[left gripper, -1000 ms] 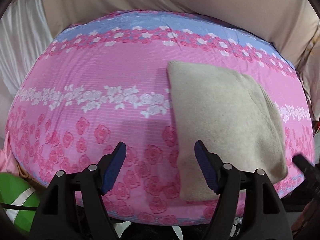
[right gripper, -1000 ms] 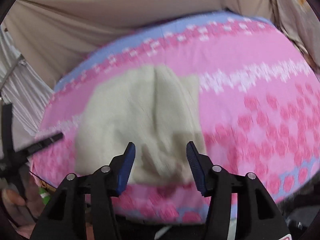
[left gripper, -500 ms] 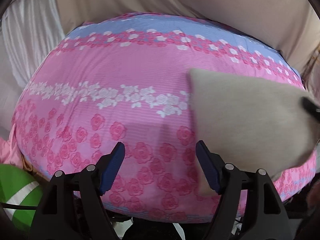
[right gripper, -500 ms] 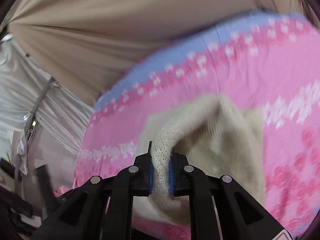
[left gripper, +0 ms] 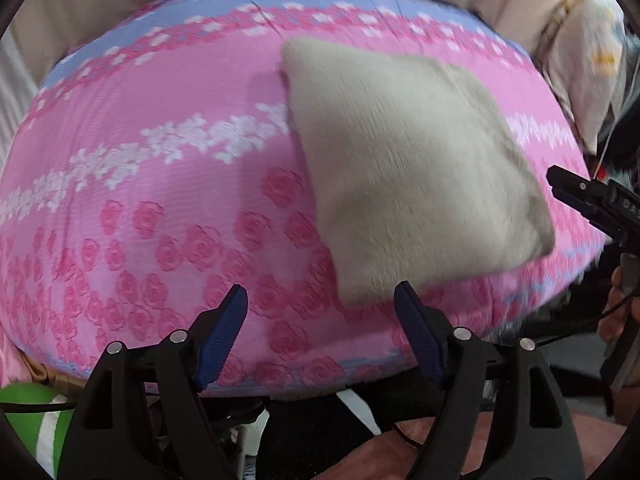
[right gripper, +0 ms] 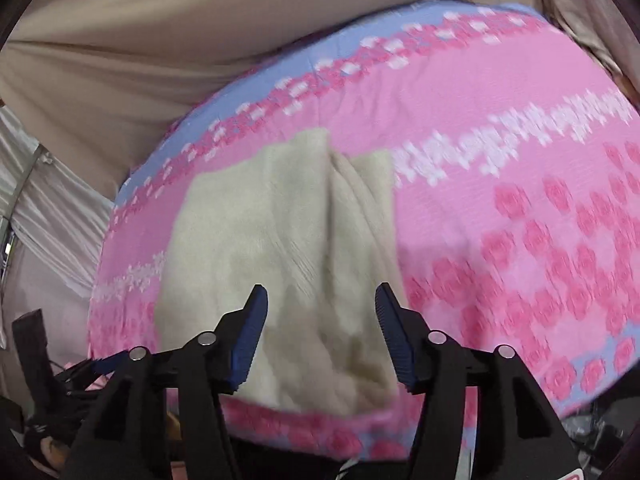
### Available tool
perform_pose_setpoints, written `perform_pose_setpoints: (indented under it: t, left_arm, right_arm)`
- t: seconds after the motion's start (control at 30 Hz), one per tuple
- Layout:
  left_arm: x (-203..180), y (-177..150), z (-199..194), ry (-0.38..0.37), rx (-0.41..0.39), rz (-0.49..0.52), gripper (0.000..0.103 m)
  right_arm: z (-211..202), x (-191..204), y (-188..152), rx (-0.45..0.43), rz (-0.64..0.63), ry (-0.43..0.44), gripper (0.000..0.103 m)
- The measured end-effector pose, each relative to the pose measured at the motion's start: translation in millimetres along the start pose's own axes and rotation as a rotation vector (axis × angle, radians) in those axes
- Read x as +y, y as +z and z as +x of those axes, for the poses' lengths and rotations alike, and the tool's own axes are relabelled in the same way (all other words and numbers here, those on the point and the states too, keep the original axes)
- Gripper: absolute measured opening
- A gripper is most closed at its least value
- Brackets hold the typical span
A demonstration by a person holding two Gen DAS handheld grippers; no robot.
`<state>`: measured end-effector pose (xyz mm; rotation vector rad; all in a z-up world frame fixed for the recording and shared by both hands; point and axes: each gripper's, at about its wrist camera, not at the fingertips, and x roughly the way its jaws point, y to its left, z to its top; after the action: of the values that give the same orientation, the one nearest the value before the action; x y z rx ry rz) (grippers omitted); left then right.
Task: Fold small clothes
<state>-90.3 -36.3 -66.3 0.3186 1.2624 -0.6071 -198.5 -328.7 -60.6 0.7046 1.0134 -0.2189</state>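
Both grippers hang over a bed with their jaws apart and nothing between the pads. Right gripper (right gripper: 321,300) has just been opening; its blue pads (right gripper: 251,332) stand to either side of the near end of a beige knit (right gripper: 280,248) without touching it, the cloth lying loose below them. From this view the knit shows a lengthwise fold line down its middle and a smaller layer tucked along its right side, and its near end lies close to the bed's near edge. Left gripper (left gripper: 320,300) has also been opening a little; its pads (left gripper: 224,332) hover over bare sheet (left gripper: 140,184), with the knit's (left gripper: 408,168) near left corner just beyond the right pad. In the left view the knit is a folded, roughly square pad lying flat on the right half of the bed, one corner reaching toward the right edge, where the right gripper's black tip (left gripper: 584,196) and part of a hand (left gripper: 616,312) show. The sheet is pink with rose print, a white flower band across the middle and a blue strip along the far edge. Beige drapery (right gripper: 160,40) hangs beyond the far edge.
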Motion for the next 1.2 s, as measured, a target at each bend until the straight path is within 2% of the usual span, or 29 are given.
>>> perform_pose_setpoints:
  t: [0.13, 0.17, 0.2, 0.23, 0.27, 0.3, 0.33, 0.43, 0.5, 0.57, 0.6, 0.63, 0.67, 0.73, 0.77, 0.8, 0.93, 1.03, 1.2]
  left_arm:
    - [-13, -1, 27, 0.005, 0.036, 0.025, 0.073]
    - [-15, -1, 33, 0.023, 0.032, 0.028, 0.069]
    - [-17, 1, 40, 0.039, 0.022, 0.027, 0.055]
    - [-16, 4, 43, 0.043, 0.016, 0.02, 0.047]
    - [-14, 8, 43, 0.037, 0.01, -0.003, 0.032]
    - [-11, 11, 40, 0.019, 0.002, -0.026, 0.023]
    - [-7, 15, 31, 0.008, -0.024, -0.061, 0.022]
    - [1, 21, -3, 0.028, -0.113, -0.111, 0.022]
    - [2, 21, -1, 0.029, -0.082, -0.114, 0.027]
    - [0, 17, 20, 0.055, -0.013, -0.092, 0.03]
    - [0, 14, 25, 0.06, 0.017, -0.087, 0.03]
    - [1, 11, 26, 0.07, 0.035, -0.089, 0.03]
    - [3, 8, 23, 0.072, 0.033, -0.093, 0.032]
    - [4, 6, 8, 0.099, 0.011, -0.082, 0.043]
    - [3, 6, -1, 0.143, -0.01, -0.066, 0.053]
    - [1, 7, -6, 0.171, -0.021, -0.057, 0.056]
    - [-5, 13, -14, 0.222, -0.034, -0.027, 0.056]
    - [-7, 16, -20, 0.234, -0.057, -0.014, 0.056]
    - [-5, 18, -27, 0.262, -0.086, -0.016, 0.056]
  right_arm:
    - [18, -29, -29, 0.101, 0.144, 0.081, 0.058]
    - [23, -29, -32, 0.11, 0.165, 0.1, 0.058]
    - [28, -26, -32, 0.108, 0.164, 0.121, 0.048]
    - [30, -21, -30, 0.104, 0.14, 0.121, 0.035]
    - [30, -11, -23, 0.096, 0.097, 0.1, 0.024]
    - [22, -2, -17, 0.064, 0.072, 0.111, 0.021]
    - [5, 10, -8, 0.009, 0.043, 0.144, 0.02]
    - [-46, 44, 10, -0.135, -0.093, 0.161, 0.017]
    - [-50, 44, 9, -0.145, -0.143, 0.119, 0.015]
    - [-16, 21, 2, -0.073, -0.146, 0.0, 0.011]
    - [11, 3, -7, -0.007, -0.151, -0.124, 0.004]
    - [33, -16, -15, 0.072, -0.128, -0.213, 0.004]
    - [43, -24, -19, 0.119, -0.08, -0.236, 0.004]
    - [27, -39, -26, 0.088, 0.05, -0.144, 0.004]
    - [11, -32, -23, 0.035, 0.058, -0.111, 0.004]
    - [1, -23, -19, -0.002, 0.029, -0.11, 0.005]
    - [-19, 37, 11, -0.097, -0.139, -0.064, 0.009]
    - [-4, 69, 29, -0.104, -0.2, -0.018, 0.009]
    - [19, 101, 36, -0.092, -0.289, 0.0, 0.009]
